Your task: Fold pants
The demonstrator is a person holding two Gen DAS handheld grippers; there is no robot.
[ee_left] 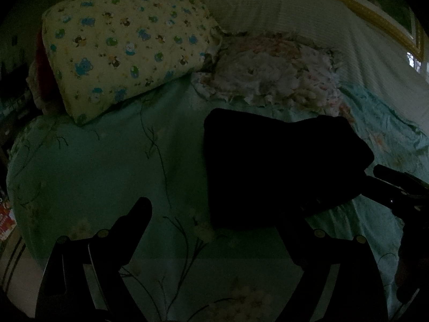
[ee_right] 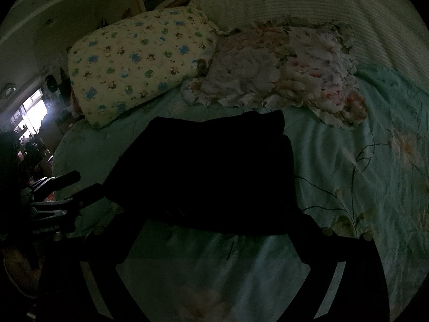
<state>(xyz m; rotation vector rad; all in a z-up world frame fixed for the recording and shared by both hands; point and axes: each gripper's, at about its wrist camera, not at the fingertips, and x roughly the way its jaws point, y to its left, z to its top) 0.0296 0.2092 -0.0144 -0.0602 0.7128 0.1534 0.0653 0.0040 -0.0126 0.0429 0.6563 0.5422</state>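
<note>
The black pants [ee_left: 278, 166] lie folded into a compact rectangle on the teal floral bedsheet [ee_left: 107, 166]; they also show in the right wrist view [ee_right: 209, 171]. My left gripper [ee_left: 214, 214] is open, its left finger [ee_left: 136, 220] over bare sheet and its right finger hidden against the pants' near edge. My right gripper [ee_right: 214, 220] is open, fingertips lost against the dark pants' near edge. The right gripper shows in the left view [ee_left: 388, 187] at the pants' right side; the left gripper shows in the right view [ee_right: 67, 190] at their left side.
A yellow cartoon-print pillow [ee_left: 126, 51] and a floral ruffled pillow [ee_left: 276, 75] lie behind the pants. A white ribbed blanket [ee_left: 308, 18] and gold-trimmed headboard [ee_left: 375, 13] are at the back. The bed's left edge [ee_left: 16, 214] drops off. The room is dim.
</note>
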